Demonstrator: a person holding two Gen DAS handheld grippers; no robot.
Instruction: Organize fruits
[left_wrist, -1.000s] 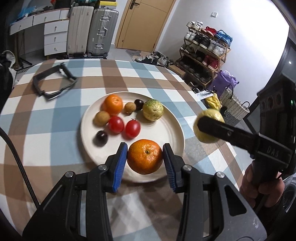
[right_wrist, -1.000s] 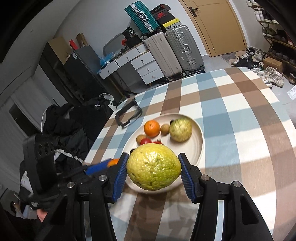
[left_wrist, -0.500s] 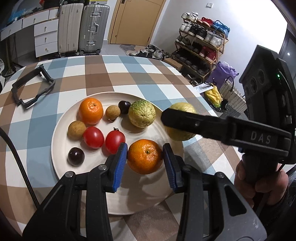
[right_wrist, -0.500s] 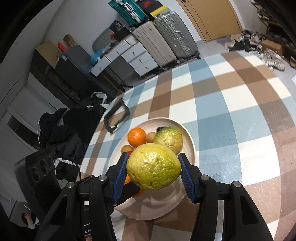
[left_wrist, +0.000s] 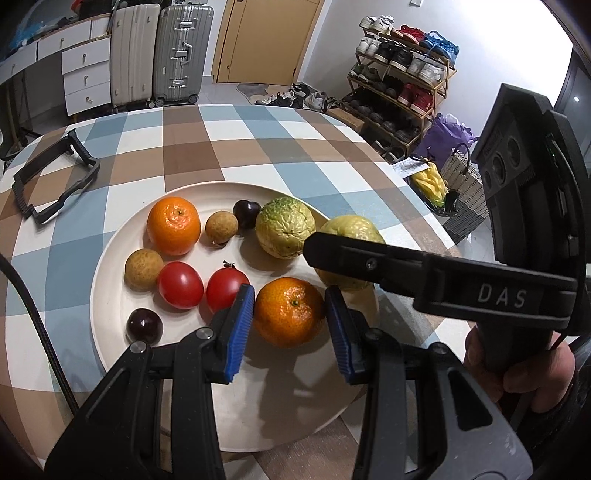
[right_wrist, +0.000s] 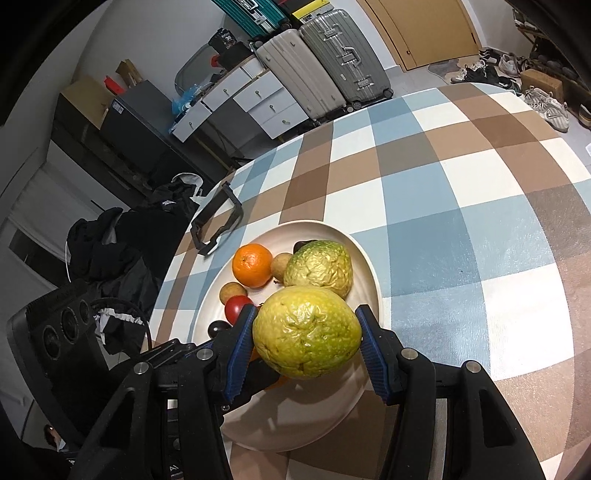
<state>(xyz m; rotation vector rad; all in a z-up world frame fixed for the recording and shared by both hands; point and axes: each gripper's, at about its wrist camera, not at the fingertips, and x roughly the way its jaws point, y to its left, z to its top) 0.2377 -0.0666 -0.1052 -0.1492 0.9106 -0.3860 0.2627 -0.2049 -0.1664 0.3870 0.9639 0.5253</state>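
Observation:
A cream plate (left_wrist: 122, 254) (right_wrist: 365, 266) on the checked table holds an orange (left_wrist: 173, 226), two tomatoes (left_wrist: 180, 285), two brown longans (left_wrist: 143, 263), two dark plums (left_wrist: 144, 325) and a wrinkled green guava (left_wrist: 285, 232) (right_wrist: 320, 266). My left gripper (left_wrist: 290, 314) is shut on a second orange (left_wrist: 290, 312) just above the plate's near half. My right gripper (right_wrist: 306, 334) is shut on a large yellow-green guava (right_wrist: 306, 332) (left_wrist: 351, 230), held over the plate's right rim beside the other guava. In the left wrist view a hand (left_wrist: 517, 373) grips the right tool's handle.
A black frame-like tool (left_wrist: 48, 181) (right_wrist: 218, 225) lies on the table's far left. Suitcases (left_wrist: 162, 51) and drawers stand behind the table, a shoe rack (left_wrist: 399, 88) and a basket at right. Dark clothing (right_wrist: 110, 258) is piled beside the table's left edge.
Both grippers moved forward and down over the plate, carrying their fruit. The yellow-green guava came from off the plate's right side to its right rim.

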